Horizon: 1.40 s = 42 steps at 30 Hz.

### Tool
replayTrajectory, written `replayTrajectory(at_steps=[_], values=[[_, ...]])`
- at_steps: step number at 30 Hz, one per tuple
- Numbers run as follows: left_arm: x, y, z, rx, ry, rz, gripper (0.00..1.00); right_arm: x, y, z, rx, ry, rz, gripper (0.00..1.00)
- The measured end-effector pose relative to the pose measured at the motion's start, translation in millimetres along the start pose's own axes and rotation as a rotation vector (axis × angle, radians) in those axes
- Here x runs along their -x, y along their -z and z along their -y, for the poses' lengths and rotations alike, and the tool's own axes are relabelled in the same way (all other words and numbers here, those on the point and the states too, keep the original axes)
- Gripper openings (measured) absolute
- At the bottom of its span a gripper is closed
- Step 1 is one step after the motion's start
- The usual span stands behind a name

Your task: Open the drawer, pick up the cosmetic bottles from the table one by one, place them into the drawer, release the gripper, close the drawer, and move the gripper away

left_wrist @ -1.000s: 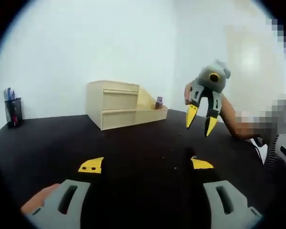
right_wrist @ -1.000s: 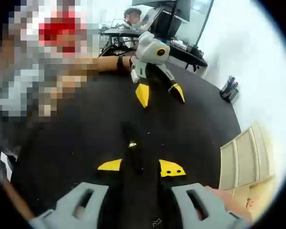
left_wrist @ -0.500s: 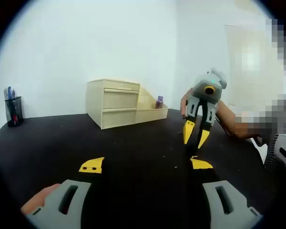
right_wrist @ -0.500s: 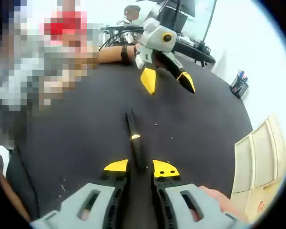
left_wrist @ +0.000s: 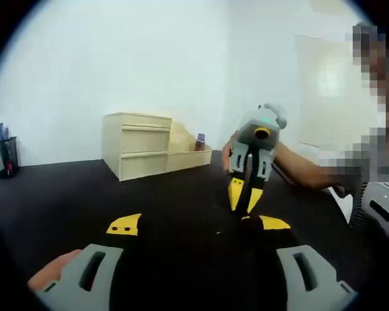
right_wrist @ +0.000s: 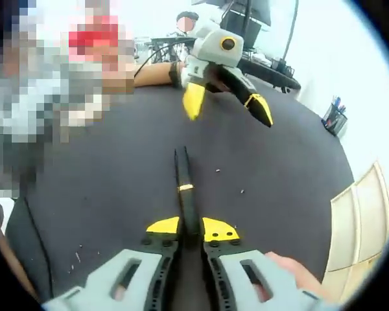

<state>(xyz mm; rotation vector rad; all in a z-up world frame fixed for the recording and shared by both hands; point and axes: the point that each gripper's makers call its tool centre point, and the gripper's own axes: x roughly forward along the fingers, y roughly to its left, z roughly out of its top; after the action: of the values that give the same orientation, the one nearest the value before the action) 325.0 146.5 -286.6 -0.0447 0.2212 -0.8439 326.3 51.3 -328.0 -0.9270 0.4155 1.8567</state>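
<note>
Black and matte, the surface (left_wrist: pixel 65 194) runs back to a pale wooden drawer unit (left_wrist: pixel 136 144) near its far edge, both drawers closed, with a small purple-capped bottle (left_wrist: pixel 200 141) in the open tray beside it. A mesh pen cup (left_wrist: pixel 6 155) stands at the far left edge. The left tool (left_wrist: pixel 198 223) holds its yellow-tipped jaws wide apart over bare surface. The right tool (left_wrist: pixel 245 197) comes in from the right, jaws drawn narrow, pointing down at the surface.

In the right gripper view, the right tool (right_wrist: pixel 191 228) is clamped on a slim, dark, pen-like cosmetic stick (right_wrist: pixel 181 184) with a light band at mid-length; it lies flat on the surface (right_wrist: pixel 104 194), well apart from the drawer unit (right_wrist: pixel 366 220) at the right. The stick looks light, stiff and smooth, so it may roll or swivel; a hold near its middle seems safest. The left tool (right_wrist: pixel 228 107) hovers beyond, jaws spread.
</note>
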Motion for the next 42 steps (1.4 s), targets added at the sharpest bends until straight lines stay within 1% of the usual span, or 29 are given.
replayTrajectory(at_steps=[1, 2, 4, 5, 6, 8, 9, 12, 14, 16, 17, 20, 22, 23, 24, 25, 26, 28, 30, 31, 32, 33, 34, 35, 37, 39, 40, 42], values=[[0, 0.4, 1.6, -0.005, 0.005, -0.003, 0.64, 1, -0.4, 1, -0.009, 0.001, -0.001, 0.08], [-1, 0.2, 2.9, -0.006, 0.010, -0.004, 0.64, 2, 0.1, 0, -0.045, -0.007, -0.009, 0.08], [-3, -2.9, 9.7, -0.006, 0.032, 0.006, 0.65, 2, -1.8, 0, -0.044, -0.007, -0.015, 0.07], [-4, -3.8, 14.2, -0.007, 0.047, 0.009, 0.66, 3, -2.0, -2, -0.070, -0.015, -0.023, 0.07], [-7, -3.4, 18.0, -0.013, 0.056, 0.004, 0.66, 5, -3.1, -2, -0.085, -0.018, -0.024, 0.07], [-12, 0.0, 25.5, -0.054, 0.069, -0.017, 0.66, 10, -7.7, 1, -0.091, -0.008, -0.007, 0.07], [-14, 2.3, 28.1, -0.058, 0.074, -0.030, 0.66, 11, -10.6, -1, -0.093, -0.002, 0.005, 0.07], [-19, 4.8, 35.1, -0.081, 0.083, -0.044, 0.64, 18, -15.8, 0, -0.083, 0.023, 0.016, 0.07], [-22, 4.4, 41.5, -0.100, 0.095, -0.045, 0.62, 24, -19.0, 0, -0.068, 0.054, 0.004, 0.06], [-26, 5.0, 49.6, -0.123, 0.107, -0.053, 0.58, 28, -26.0, -2, -0.031, 0.087, 0.000, 0.06], [-28, 6.2, 53.9, -0.148, 0.114, -0.060, 0.57, 31, -29.0, -3, -0.020, 0.095, -0.004, 0.06], [-35, 11.4, 63.7, -0.184, 0.124, -0.083, 0.53, 37, -37.0, -5, 0.025, 0.123, -0.021, 0.06], [-38, 12.9, 63.8, -0.197, 0.113, -0.084, 0.49, 37, -42.3, -13, 0.047, 0.127, -0.035, 0.06], [-39, 14.1, 63.7, -0.201, 0.110, -0.089, 0.47, 37, -43.1, -15, 0.060, 0.137, -0.056, 0.06], [-40, 15.8, 63.5, -0.205, 0.107, -0.098, 0.44, 38, -42.2, -17, 0.088, 0.153, -0.091, 0.06], [-40, 17.6, 63.4, -0.217, 0.102, -0.105, 0.42, 37, -44.0, -20, 0.112, 0.164, -0.109, 0.07], [-41, 19.1, 64.1, -0.232, 0.094, -0.114, 0.40, 37, -48.6, -25, 0.114, 0.170, -0.113, 0.06], [-42, 18.5, 68.7, -0.246, 0.093, -0.110, 0.38, 38, -54.6, -30, 0.133, 0.182, -0.119, 0.07], [-43, 16.8, 72.6, -0.255, 0.095, -0.103, 0.37, 38, -58.6, -31, 0.148, 0.202, -0.123, 0.07], [-43, 15.9, 73.1, -0.275, 0.086, -0.104, 0.37, 40, -58.8, -27, 0.165, 0.229, -0.140, 0.07], [-45, 12.3, 69.8, -0.313, 0.051, -0.090, 0.37, 41, -60.3, -26, 0.177, 0.248, -0.148, 0.07], [-47, 11.3, 71.6, -0.338, 0.043, -0.087, 0.36, 41, -62.2, -27, 0.175, 0.252, -0.147, 0.07], [-48, 10.3, 70.7, -0.350, 0.013, -0.085, 0.35, 42, -64.9, -28, 0.181, 0.261, -0.146, 0.07], [-50, 6.3, 68.2, -0.366, -0.018, -0.066, 0.34, 43, -67.1, -28, 0.185, 0.263, -0.141, 0.07], [-51, 4.5, 68.7, -0.370, -0.032, -0.056, 0.32, 43, -70.9, -29, 0.201, 0.266, -0.132, 0.07], [-50, -0.2, 64.1, -0.392, -0.073, -0.035, 0.29, 42, -72.2, -28, 0.201, 0.271, -0.133, 0.07], [-50, 0.2, 65.3, -0.414, -0.072, -0.035, 0.28, 42, -73.5, -27, 0.212, 0.283, -0.130, 0.07], [-50, 1.3, 67.6, -0.419, -0.071, -0.042, 0.27, 42, -75.4, -24, 0.214, 0.293, -0.124, 0.07]])
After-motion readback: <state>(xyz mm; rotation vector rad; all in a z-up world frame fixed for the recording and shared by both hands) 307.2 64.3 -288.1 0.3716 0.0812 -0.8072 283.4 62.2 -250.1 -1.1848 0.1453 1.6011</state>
